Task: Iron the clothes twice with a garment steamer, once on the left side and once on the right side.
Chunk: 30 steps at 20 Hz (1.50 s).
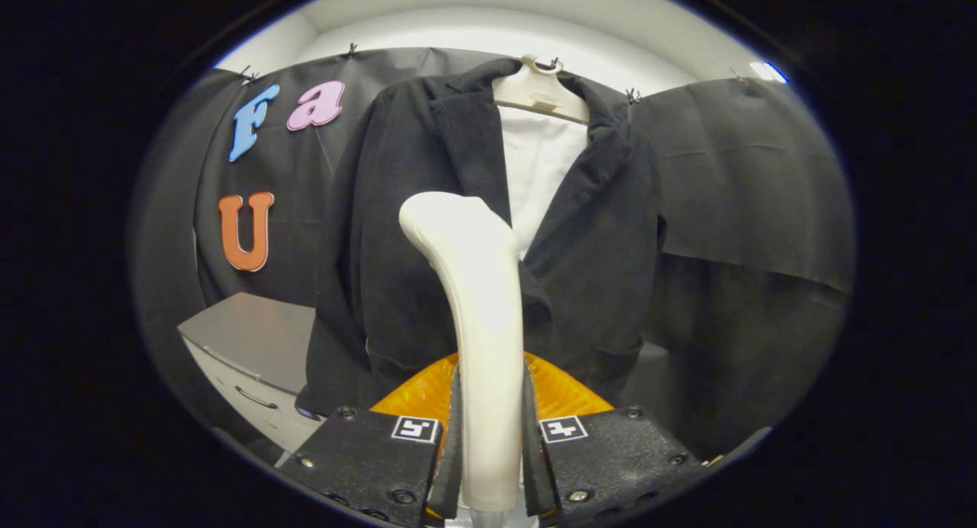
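walls: black cloth (pixel 733 177) hung in folds, clipped along its top edge | above: white wall and ceiling (pixel 473 32), evenly lit, with a bright light patch (pixel 767 72) at the upper corner | furniture: grey cabinet (pixel 252 345) with a drawer handle (pixel 256 398) stood against the cloth, left of the fingers

Black claw (pixel 488 444), screwed blocks with square markers, orange body.

Dim booth, overhead glare, fisheye warping
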{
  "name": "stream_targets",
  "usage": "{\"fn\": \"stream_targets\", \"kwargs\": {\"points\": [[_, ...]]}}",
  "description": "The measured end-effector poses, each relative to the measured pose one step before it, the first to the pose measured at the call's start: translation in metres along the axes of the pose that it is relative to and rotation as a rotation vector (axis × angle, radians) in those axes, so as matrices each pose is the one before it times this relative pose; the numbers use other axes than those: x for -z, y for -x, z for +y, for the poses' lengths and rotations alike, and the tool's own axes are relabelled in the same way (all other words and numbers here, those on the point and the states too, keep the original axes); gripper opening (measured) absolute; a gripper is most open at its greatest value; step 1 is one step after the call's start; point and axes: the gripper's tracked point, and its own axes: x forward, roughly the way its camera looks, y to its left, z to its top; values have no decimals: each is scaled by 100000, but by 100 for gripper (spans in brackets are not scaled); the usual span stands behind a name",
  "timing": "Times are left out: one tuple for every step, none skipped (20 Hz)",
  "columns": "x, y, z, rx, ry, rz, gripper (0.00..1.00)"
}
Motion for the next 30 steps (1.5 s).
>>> {"fn": "stream_targets", "kwargs": {"points": [[483,-12,-29,367,279,627,35],[631,53,-85,206,111,834,35],[536,-18,-44,217,72,934,35],[632,-34,-5,196,-13,880,35],[534,-17,13,161,200,646,35],[465,47,-26,100,256,626,35],[476,-21,-5,-85,22,808,35],[688,24,-39,-161,45,1033,35],[796,-99,-18,-382,-574,1985,35],[898,-150,106,-293,-775,2140,35],[388,-115,-29,304,57,235,35],[339,-171,0,447,983,-224,35],[455,6,-51,-66,114,870,35],[583,66,-75,-442,-761,1351,35],[560,-68,-57,-78,-361,1093,35],[567,-76,-17,372,-19,431,35],[545,-104,31,191,377,640,35],[765,-71,100,-156,41,969,35],[668,-73,-23,-298,-288,984,35],[663,-118,-29,-8,-171,1011,35],[545,-244,149,-53,-117,1029,35],[595,-101,-56,-196,-111,1168,35],[511,-118,86,-247,-85,812,35],[684,77,-1,40,402,446,35],[563,-74,95,261,753,710,35],[505,-114,93,178,105,455,35],[659,-158,76,99,380,1156,35],[687,-175,91,177,-76,1193,35],[697,-215,14,111,-155,953,35],[810,-196,165,107,332,1287,35]]}}
